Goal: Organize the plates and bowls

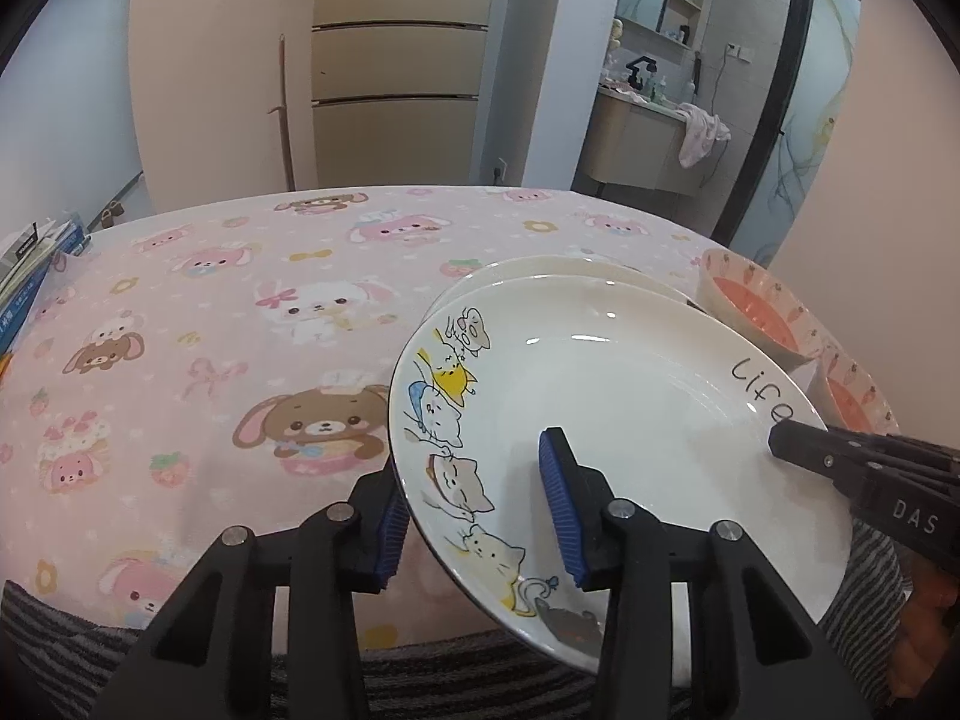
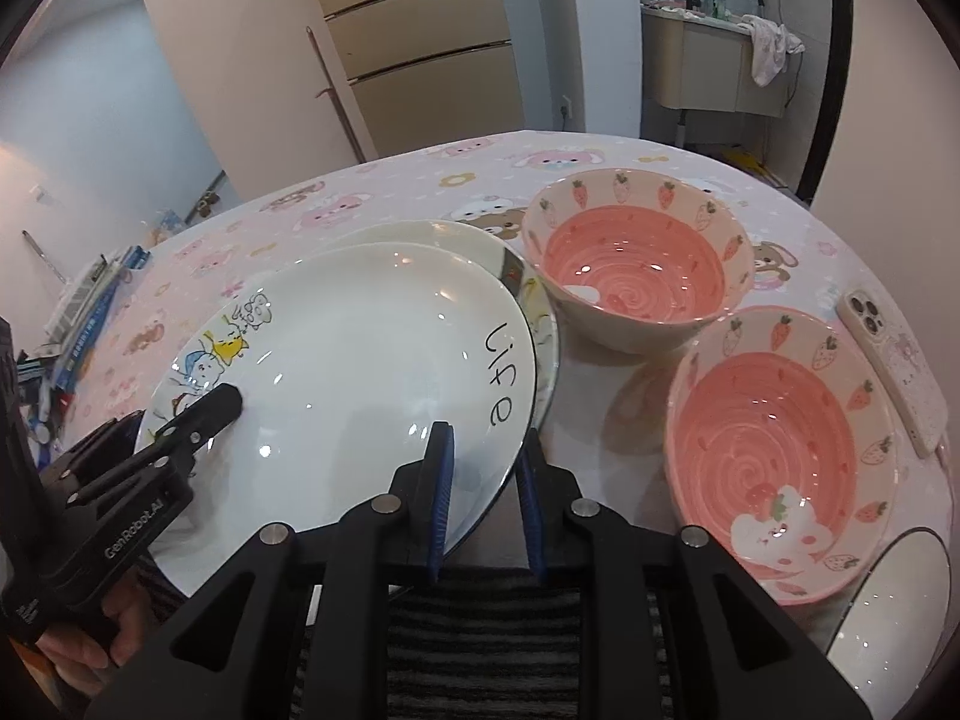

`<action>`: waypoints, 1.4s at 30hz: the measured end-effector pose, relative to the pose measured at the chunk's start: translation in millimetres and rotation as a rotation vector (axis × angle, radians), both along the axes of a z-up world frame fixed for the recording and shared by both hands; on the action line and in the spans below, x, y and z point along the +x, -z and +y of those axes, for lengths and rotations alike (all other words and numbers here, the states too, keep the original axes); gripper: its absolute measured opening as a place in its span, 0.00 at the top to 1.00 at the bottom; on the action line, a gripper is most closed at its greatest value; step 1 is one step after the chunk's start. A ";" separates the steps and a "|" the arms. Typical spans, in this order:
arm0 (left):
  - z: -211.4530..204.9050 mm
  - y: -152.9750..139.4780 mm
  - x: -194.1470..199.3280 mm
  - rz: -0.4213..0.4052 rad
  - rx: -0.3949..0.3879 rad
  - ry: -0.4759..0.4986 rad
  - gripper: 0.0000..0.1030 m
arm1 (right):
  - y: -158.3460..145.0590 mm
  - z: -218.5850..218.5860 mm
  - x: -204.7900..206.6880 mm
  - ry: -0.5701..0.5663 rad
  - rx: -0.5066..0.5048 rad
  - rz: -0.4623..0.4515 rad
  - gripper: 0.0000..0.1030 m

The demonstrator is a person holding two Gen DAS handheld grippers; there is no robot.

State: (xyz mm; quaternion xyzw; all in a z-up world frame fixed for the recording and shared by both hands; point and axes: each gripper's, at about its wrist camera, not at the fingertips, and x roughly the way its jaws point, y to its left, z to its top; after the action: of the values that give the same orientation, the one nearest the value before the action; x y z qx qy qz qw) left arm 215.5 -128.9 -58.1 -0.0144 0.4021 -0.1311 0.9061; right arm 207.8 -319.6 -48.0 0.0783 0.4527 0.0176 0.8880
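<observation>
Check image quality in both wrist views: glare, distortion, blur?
Left wrist: small glare streaks on the plate, strong fisheye bending at the table edge, dark vignette in the corners, gripper sharp. Right wrist: glare spots on the plate and both bowls, a ceiling light flares top left, same barrel distortion; no obvious motion blur.

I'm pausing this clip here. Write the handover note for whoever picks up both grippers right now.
Left gripper: straddles the cat-side rim of the cat plate; grip looks loose, so shut or not is unclear.
Right gripper: straddles the same plate's rim by the word "life", also unclear.
The plate is tilted above a second plate lying on the table.
Two strawberry bowls stand apart to the right: far bowl, near bowl.
A phone lies by the near bowl.
Left: set the plate down on the other, then stack the bowls.
</observation>
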 end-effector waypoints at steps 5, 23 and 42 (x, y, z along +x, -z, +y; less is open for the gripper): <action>-8.0 0.0 -3.1 -0.015 0.055 -0.001 0.57 | 3.7 -2.3 2.1 0.007 -0.017 0.011 0.81; 1.0 -0.3 -0.7 0.003 0.035 -0.038 0.20 | 8.7 -4.9 5.1 -0.017 0.019 0.030 0.72; 10.4 -53.9 -51.1 -0.426 -0.010 -0.088 0.10 | -42.2 -5.9 -25.5 -0.004 -0.012 -0.315 0.37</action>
State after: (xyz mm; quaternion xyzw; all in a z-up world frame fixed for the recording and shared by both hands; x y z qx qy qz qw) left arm 164.4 -118.6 -4.2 -0.0082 0.1996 -0.0935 0.9754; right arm 182.4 -325.5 -5.9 0.0682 0.3080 0.0286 0.9485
